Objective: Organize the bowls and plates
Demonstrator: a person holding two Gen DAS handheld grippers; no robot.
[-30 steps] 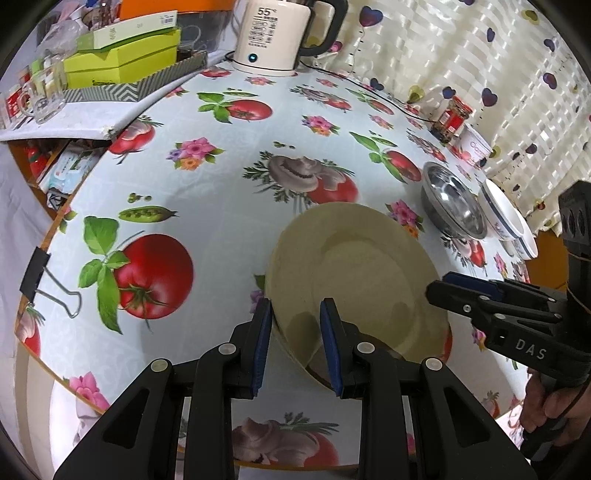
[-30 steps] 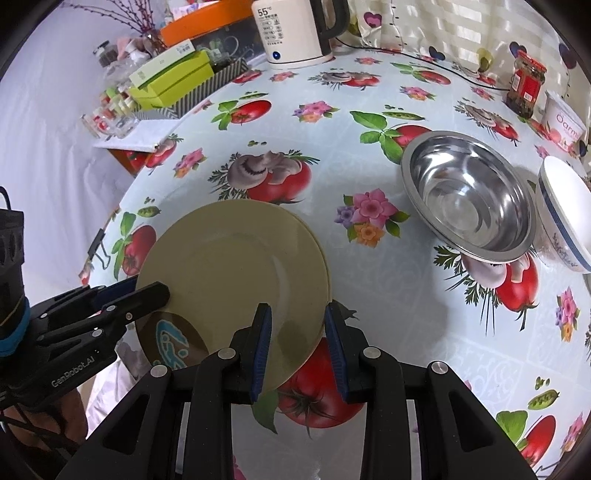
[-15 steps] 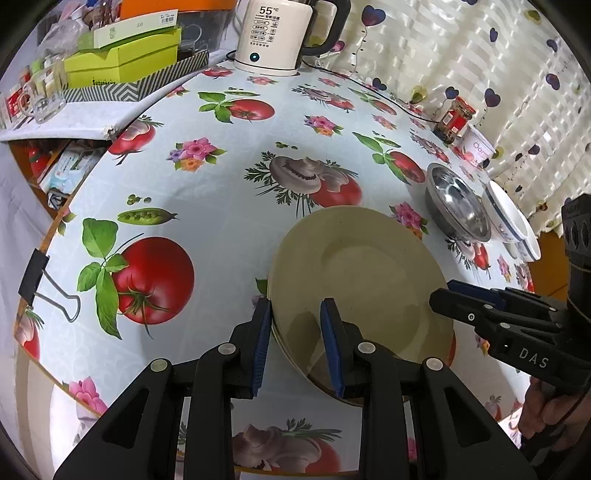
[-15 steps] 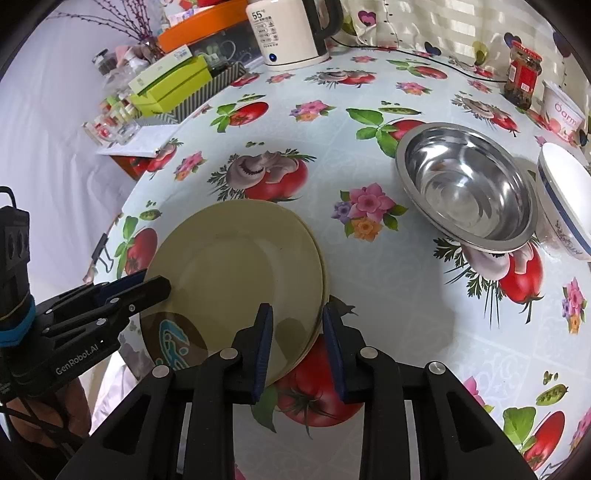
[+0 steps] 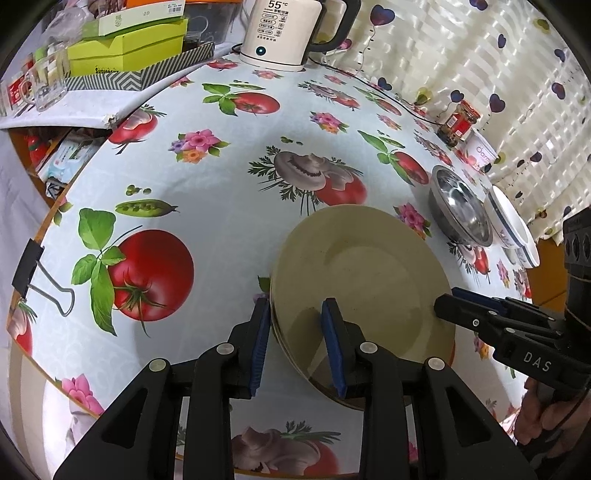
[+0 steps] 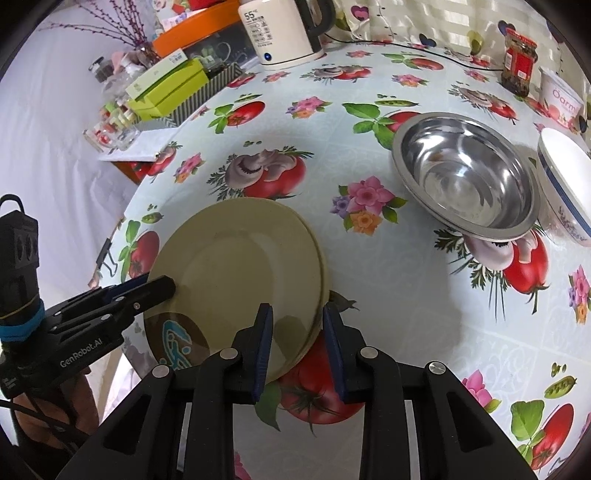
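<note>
A stack of beige plates lies near the table's front edge; it also shows in the right wrist view. My left gripper straddles the stack's left rim, its jaws a little apart around it. My right gripper straddles the opposite rim the same way. I cannot tell whether the pads press on the rim. A steel bowl and a white bowl with a blue band stand to the right of the plates, also seen in the left wrist view as the steel bowl and white bowl.
A white kettle stands at the table's back. Green boxes on a striped tray sit at the back left. A jar and a cup stand at the back right. A binder clip grips the table's left edge.
The plates have come down and now lie flatter on the table. Both grippers' jaws have opened a little around the rim.
</note>
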